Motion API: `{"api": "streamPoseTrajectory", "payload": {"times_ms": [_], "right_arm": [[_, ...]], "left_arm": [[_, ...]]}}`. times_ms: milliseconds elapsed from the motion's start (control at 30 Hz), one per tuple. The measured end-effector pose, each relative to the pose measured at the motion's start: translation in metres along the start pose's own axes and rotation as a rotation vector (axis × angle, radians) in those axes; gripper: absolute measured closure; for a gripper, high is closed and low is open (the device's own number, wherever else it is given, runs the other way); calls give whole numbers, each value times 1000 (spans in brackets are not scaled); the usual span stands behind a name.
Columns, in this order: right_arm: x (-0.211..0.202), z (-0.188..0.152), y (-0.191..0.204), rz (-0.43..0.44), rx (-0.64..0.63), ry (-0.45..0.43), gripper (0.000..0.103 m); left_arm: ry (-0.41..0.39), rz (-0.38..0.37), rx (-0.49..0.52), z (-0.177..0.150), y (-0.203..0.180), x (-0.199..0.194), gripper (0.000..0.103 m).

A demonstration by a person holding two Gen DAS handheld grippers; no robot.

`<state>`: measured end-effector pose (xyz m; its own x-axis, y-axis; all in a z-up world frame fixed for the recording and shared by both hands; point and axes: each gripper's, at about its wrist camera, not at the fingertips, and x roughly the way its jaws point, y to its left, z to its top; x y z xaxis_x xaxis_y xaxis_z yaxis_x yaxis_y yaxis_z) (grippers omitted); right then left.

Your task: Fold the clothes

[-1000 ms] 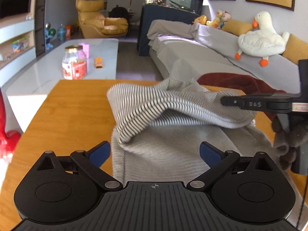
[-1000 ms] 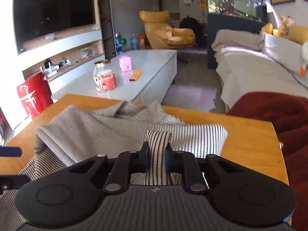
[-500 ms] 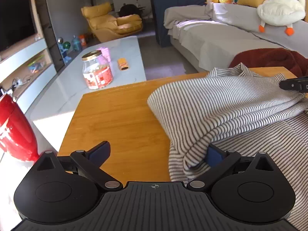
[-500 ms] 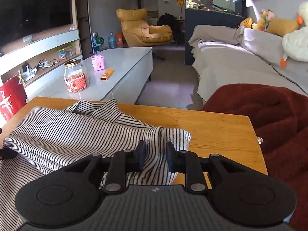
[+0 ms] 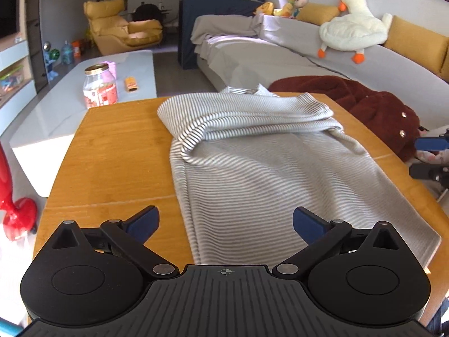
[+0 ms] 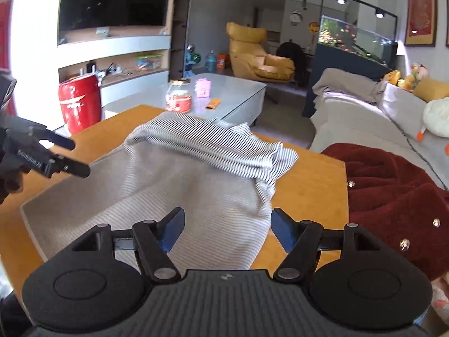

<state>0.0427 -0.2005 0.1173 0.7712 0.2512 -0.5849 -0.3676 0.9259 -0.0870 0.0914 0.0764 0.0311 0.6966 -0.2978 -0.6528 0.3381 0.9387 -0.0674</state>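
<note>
Since the earlier frames the right gripper [image 6: 226,230] has let go of the striped fold it was pinching and has drawn back, and the left gripper [image 5: 226,224] has pulled back from the garment's side edge; both pairs of fingers are now standing spread apart and holding nothing. The left fingers [image 5: 143,222] are hovering over the near hem, one to each side of the cloth's left edge, and the right fingers [image 6: 282,231] are hanging above the near right edge, which in my judgement is leaving the cloth free to settle. The striped garment [image 5: 252,174] is lying on the wooden table [image 5: 112,154], its long axis running from the near hem away toward the far edge, where the collar [image 5: 244,91] is pointing toward the sofa [image 5: 252,64]. The far portion is lying doubled back over itself as a thick roll across the width, its darker striped face showing; the near portion is lying flat and single. A dark red garment [image 6: 393,191] is resting just beside the table on the right. The fold is reading as partial: the piece is remaining long and loosely stacked.
</note>
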Motion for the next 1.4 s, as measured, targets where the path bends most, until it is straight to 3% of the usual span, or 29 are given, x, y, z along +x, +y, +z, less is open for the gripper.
{"api": "streamPoseTrajectory", "payload": {"times_ms": [167,300,433,500,600,700,767,900,1000,1233,1300,1400], "right_arm": [[-37,-36,29,125,-101,51,30],[-48,-64,54,137,-232,37,25],[-28,-69,66,8,-280,-42,25],[-23,-59,61,-75,-260,-109,32],[-26,-44,51,-162,-201,-193,34],[-24,-52,49,-152,-189,-161,34],[-22,-57,48,-146,-181,-140,34],[-20,-68,47,-133,-165,-97,32],[-12,-81,43,-182,-176,-50,33],[-58,-53,19,-354,-211,-184,30],[-60,-54,18,-378,-245,-181,28],[-54,-71,14,-370,-264,-108,27]], "left_arm": [[-9,17,9,-28,-25,-21,0],[-17,19,45,-44,-44,-41,0],[-17,-21,85,-54,-59,-62,0],[5,-32,126,-62,-66,-67,0],[54,8,184,-78,-70,-65,0],[86,133,189,-87,-59,-53,0],[70,235,131,-81,-42,-48,0],[-26,336,-18,-59,-4,-55,0],[-53,404,17,-49,5,-57,0],[-139,413,177,-43,-14,-95,0],[-131,407,221,-46,-24,-100,0],[-66,380,280,-59,-31,-96,0]]}}
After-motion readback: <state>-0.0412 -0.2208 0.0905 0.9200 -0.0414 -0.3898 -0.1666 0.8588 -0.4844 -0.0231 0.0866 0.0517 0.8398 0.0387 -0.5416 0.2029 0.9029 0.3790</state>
